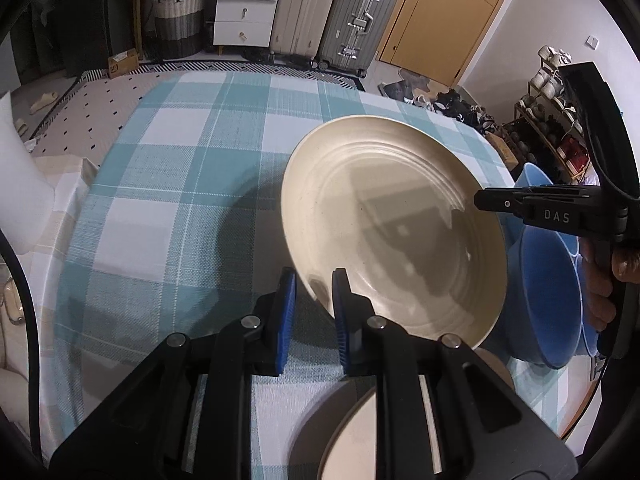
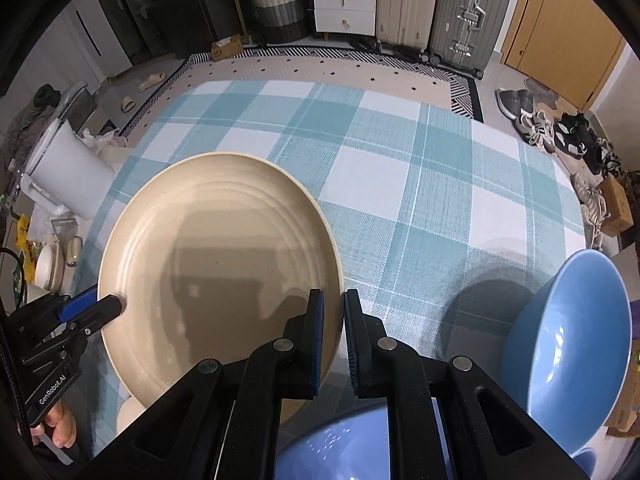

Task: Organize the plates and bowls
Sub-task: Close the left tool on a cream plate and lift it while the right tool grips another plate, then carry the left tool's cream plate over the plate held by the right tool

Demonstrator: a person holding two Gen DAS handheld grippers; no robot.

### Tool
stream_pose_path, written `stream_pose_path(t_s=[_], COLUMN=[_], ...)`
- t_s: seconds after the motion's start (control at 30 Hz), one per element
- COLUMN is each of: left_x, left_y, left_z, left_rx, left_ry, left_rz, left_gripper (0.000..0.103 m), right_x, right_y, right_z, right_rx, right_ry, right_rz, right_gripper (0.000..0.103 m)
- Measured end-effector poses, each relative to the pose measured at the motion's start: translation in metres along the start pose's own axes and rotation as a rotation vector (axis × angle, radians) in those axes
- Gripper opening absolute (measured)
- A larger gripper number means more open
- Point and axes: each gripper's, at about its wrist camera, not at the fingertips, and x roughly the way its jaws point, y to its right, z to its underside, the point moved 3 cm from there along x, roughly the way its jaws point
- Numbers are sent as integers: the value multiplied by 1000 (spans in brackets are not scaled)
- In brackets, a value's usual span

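Closest in, right tool pinched almost shut on the near rim of a cream plate. Left tool clamped on the opposite rim, jaws somewhat wider across the sloping wall. Plate held clear of the tabletop, tilted, its shadow on the checked cloth below.

Step in hand, by the look of it: carrying the plate to a stack. Best done by levelling it first and keeping both grips even so the rim does not twist out. Lower straight down, centred, then release one side at a time. Main risk, in this judgement: a glazed rim slipping from narrow pads while tilted.

Directly beneath, partly hidden by the left tool, a second cream plate, a likely landing spot; contents not visible. Held plate empty. Under the right tool, a blue bowl, only part of it showing. Just to the right, another blue bowl, tipped up on its side, empty. Whether the two touch, unclear.

Beyond the tabletop, suitcases against the far wall.
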Motion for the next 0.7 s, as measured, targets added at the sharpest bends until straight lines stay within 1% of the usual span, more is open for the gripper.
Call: stream_pose_path(t_s=[0.33, 0.7], left_x=[-45, -96], left_y=[7, 20], left_z=[9, 29], left_rx=[6, 24], left_ry=[45, 82], left_rz=[7, 11], left_gripper=[15, 15], right_x=[-40, -83], right_y=[-12, -24], right_z=[10, 32], right_rx=[-7, -7], right_ry=[53, 117], right_rz=[-6, -32], right_gripper=[11, 11])
